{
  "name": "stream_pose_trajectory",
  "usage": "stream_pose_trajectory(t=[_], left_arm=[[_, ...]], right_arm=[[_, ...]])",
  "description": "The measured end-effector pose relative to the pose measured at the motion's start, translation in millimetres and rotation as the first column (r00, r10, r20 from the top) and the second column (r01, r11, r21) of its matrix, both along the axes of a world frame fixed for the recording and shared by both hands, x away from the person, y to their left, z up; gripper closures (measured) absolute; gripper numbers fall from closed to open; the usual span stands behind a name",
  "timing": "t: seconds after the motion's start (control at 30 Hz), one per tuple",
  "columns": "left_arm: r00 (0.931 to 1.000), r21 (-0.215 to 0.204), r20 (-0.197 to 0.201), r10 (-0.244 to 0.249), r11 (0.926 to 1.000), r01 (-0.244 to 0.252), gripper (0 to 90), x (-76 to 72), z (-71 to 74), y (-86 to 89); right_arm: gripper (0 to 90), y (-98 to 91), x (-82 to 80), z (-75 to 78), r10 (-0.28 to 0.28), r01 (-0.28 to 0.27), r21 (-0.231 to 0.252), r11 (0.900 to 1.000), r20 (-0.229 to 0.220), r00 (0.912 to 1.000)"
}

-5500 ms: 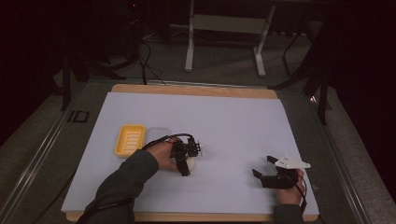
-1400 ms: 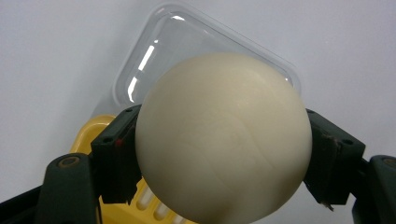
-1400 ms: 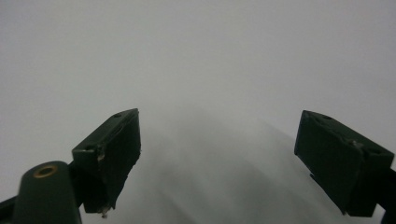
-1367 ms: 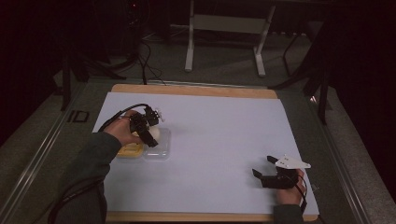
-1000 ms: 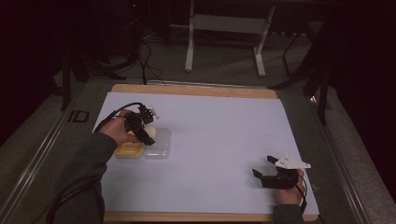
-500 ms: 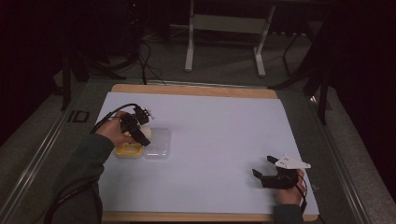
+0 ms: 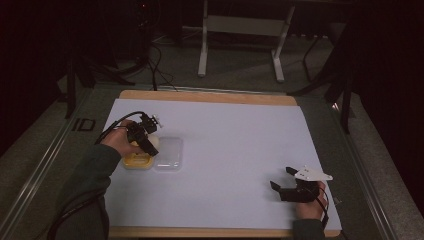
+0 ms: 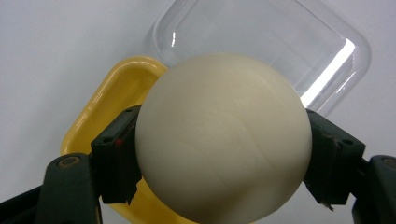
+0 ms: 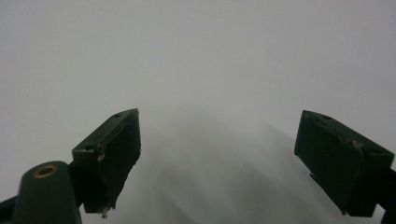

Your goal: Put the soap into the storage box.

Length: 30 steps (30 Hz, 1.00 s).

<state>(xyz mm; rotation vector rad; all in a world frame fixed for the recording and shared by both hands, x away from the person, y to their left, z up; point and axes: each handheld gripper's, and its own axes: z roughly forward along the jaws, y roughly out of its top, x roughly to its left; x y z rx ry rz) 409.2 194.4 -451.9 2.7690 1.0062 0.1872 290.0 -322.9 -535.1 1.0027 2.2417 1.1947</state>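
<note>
Two grippers at work over a white sheet [image 7: 230,150] on a wood-edged table [image 7: 200,96]. Nearest, at the sheet's near right corner: right gripper [image 7: 280,181], held low in a hand [image 7: 309,204], grey plate on top, jaws spread wide with nothing between them. Same seen in the right gripper view [image 9: 217,154]: two black jaws far apart, bare pale sheet [image 9: 196,56] beyond, nothing gripped.

Farther off, at the left side of the sheet: left gripper [image 7: 150,145] in the other hand [image 7: 120,142], dark green sleeve [image 7: 85,195] coming up from the bottom edge, cable looping over the wrist. Jaws closed on a pale cream ball [image 7: 153,143], one jaw pressed to each side. In the left gripper view [image 8: 224,149], ball [image 8: 224,144] large and smooth, clamped at its widest part, hanging above two trays.

Below the ball: yellow tray [image 8: 116,98], shallow, rounded corners; seen from above [image 7: 136,161] partly hidden under hand and gripper. Touching its right edge, side by side: clear tray [image 7: 169,154], same shape, glare along one rim in the left gripper view [image 8: 280,42]. Ball over the seam between the two, more over the yellow one; whether touching it or held clear, cannot tell.

Beyond the table: grey floor, cables, white frame legs [image 7: 240,30], dark surroundings.
</note>
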Motion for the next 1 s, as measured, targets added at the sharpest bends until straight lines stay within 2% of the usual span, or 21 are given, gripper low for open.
stream_pose_trajectory(t=[0.33, 0.6, 1.0], left_arm=[[0.9996, 0.008, -0.006, 0.028, 0.9996, -0.028, 25.0, 1.6, -2.0, 5.7], [0.999, 0.018, -0.015, 0.042, 0.999, -0.042, 25.0, 2.3, -9.9, 8.9], [0.997, 0.023, -0.028, 0.072, 0.9972, -0.071, 25.0, 1.5, -15.9, 25.6]], right_arm=[[14.5, 0.2, -0.1, 0.0, 0.0, 0.0, -0.001, 1.0, 0.0, 1.0], [14.5, 0.1, 0.0, 0.0, 0.0, 0.0, 0.0, 1.0, -0.001, 1.0], [14.5, 0.2, -0.1, 0.0, -0.001, 0.001, -0.001, 1.0, 0.0, 1.0]])
